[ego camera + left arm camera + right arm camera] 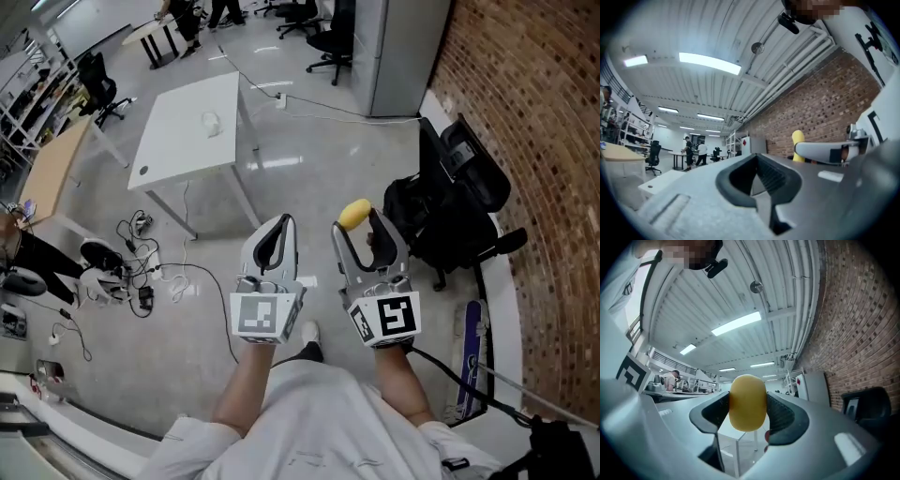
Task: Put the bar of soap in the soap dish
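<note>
A yellow oval bar of soap (353, 214) sits between the tips of my right gripper (361, 218), which is shut on it and held in the air above the floor. In the right gripper view the soap (747, 403) fills the gap between the dark pads, and the right gripper (747, 409) points up toward the ceiling. My left gripper (278, 230) hangs beside it, its jaws together and holding nothing; the left gripper (757, 174) view shows the soap (798, 139) off to its right. A small white object (211, 122), perhaps the dish, lies on a white table (178, 141) ahead.
Black bags and a chair (450, 211) stand at the right along a brick wall (548, 112). Cables and a power strip (141, 272) litter the concrete floor at the left. A grey cabinet (398, 52) stands at the back, a wooden desk (52, 164) at the far left.
</note>
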Demonstrator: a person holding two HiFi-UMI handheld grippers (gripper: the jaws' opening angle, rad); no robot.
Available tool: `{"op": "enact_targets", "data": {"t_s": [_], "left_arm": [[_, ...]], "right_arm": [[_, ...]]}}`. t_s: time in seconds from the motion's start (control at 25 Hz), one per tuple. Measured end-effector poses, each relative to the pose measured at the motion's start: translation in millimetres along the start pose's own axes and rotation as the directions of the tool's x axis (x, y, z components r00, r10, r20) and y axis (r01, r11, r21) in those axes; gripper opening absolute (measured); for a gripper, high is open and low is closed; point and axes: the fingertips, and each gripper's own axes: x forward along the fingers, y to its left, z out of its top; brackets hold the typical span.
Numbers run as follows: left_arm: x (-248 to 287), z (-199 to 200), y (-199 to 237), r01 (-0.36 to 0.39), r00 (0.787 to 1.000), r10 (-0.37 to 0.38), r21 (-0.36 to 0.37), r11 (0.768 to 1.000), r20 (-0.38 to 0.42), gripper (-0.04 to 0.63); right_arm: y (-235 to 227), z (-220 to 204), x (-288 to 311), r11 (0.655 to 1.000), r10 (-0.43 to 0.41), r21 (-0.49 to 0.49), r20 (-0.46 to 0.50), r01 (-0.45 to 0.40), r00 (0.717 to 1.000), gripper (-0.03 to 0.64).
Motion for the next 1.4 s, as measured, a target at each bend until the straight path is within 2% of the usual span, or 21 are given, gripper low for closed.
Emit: {"op": "enact_targets", "data": {"t_s": [0.2,0.32,0.72,0.88,1.04,1.16,1.4], "left_arm": [[9,-5,73,-0.106,0.994,0.105,0.009,0.994,0.018,0.002],[5,-13,110,-0.157,0.987,0.157,0.013,0.988,0.032,0.002],[12,-25,193,-0.272,0.961,0.272,-0.008,0.962,0.044,0.002],[27,-33,230,-0.34,0.94,0.341,-0.01,0.94,0.007,0.002],[53,-48,270,-0.39,0.921,0.39,-0.013,0.921,-0.001,0.002],[79,-46,300,-0.42,0.907,0.42,-0.008,0.908,-0.014,0.002],[141,-43,355,-0.454,0.891,0.454,0.05,0.89,0.014,0.002]], "right_arm": [[36,-14,70,0.992,0.12,0.023,0.021,-0.12,0.993,0.255],[56,-23,100,0.987,0.161,0.023,0.038,-0.162,0.986,0.254],[99,-50,175,0.962,0.265,0.067,0.016,-0.266,0.964,0.255],[109,-52,218,0.94,0.332,0.072,0.019,-0.333,0.943,0.253],[113,-59,269,0.915,0.386,0.111,0.039,-0.388,0.922,0.253],[117,-59,314,0.896,0.426,0.105,0.072,-0.431,0.902,0.255],[113,-62,403,0.862,0.477,0.127,0.128,-0.491,0.87,0.255]]}}
